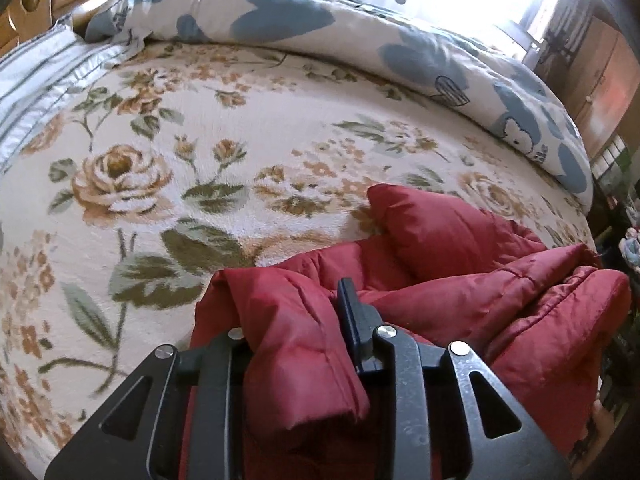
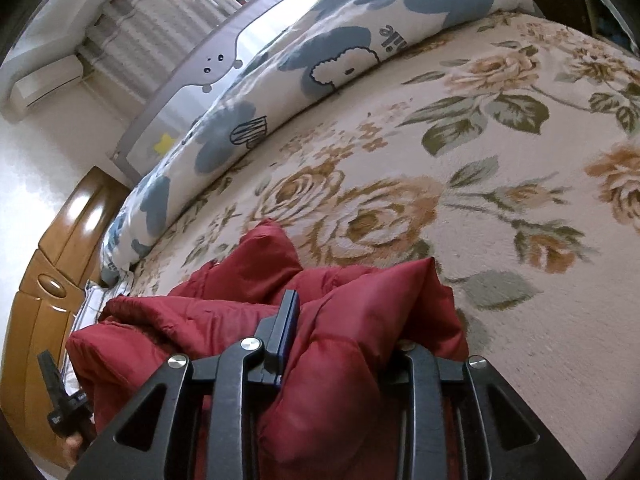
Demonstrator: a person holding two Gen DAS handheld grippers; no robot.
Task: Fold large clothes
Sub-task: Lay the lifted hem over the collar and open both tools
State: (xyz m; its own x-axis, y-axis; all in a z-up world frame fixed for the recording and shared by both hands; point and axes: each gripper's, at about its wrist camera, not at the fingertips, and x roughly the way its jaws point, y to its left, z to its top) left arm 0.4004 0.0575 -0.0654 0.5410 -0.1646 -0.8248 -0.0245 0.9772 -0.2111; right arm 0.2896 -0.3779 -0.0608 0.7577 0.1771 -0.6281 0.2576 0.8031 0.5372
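Note:
A red padded jacket (image 1: 460, 280) lies bunched at the near edge of a bed with a floral blanket (image 1: 240, 128). My left gripper (image 1: 296, 316) is shut on a thick fold of the jacket; its right finger shows, its left finger is hidden by cloth. In the right wrist view the jacket (image 2: 224, 320) is bunched the same way, and my right gripper (image 2: 344, 332) is shut on another fold, with the right finger buried in fabric. The left gripper (image 2: 60, 400) shows at the lower left edge of the right wrist view.
A white duvet with blue shapes (image 1: 320, 28) is rolled along the far side of the bed (image 2: 320, 60). A striped pillow (image 1: 44, 76) lies at the head by a wooden headboard (image 2: 52, 280). A grey bed rail (image 2: 208, 60) stands behind the duvet. Wooden cabinets (image 1: 600, 92) stand beyond the bed.

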